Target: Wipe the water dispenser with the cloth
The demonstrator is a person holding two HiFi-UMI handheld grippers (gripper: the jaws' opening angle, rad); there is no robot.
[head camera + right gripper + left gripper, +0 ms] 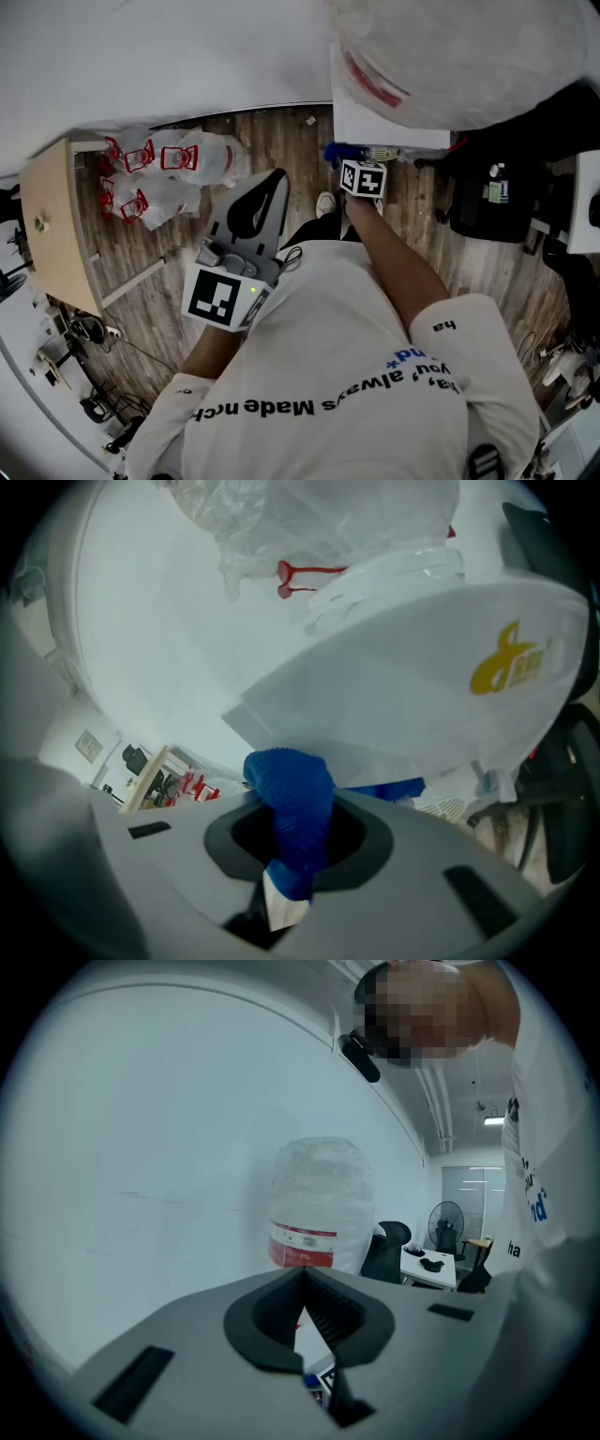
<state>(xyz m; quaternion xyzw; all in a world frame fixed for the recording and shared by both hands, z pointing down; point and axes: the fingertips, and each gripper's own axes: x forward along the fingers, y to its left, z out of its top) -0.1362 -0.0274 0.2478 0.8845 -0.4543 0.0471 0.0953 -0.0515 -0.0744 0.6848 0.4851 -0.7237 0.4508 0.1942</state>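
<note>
The water dispenser (386, 120) is a white cabinet with a clear bottle (450, 47) on top, at the upper right of the head view. In the right gripper view its white front (412, 691) bears a yellow logo. My right gripper (292, 850) is shut on a blue cloth (295, 799), which is held up against the lower front of the dispenser. In the head view that gripper (361, 173) sits at the dispenser's near edge with the cloth (337, 152) showing beside it. My left gripper (275, 183) hangs apart to the left, jaws shut and empty (302, 1283), pointing towards the bottle (319, 1199).
A wooden cabinet (54, 225) stands at the left, with several plastic bags with red print (164, 169) on the wooden floor beside it. A black chair (497, 192) stands right of the dispenser. A desk and a fan (445, 1227) stand further off.
</note>
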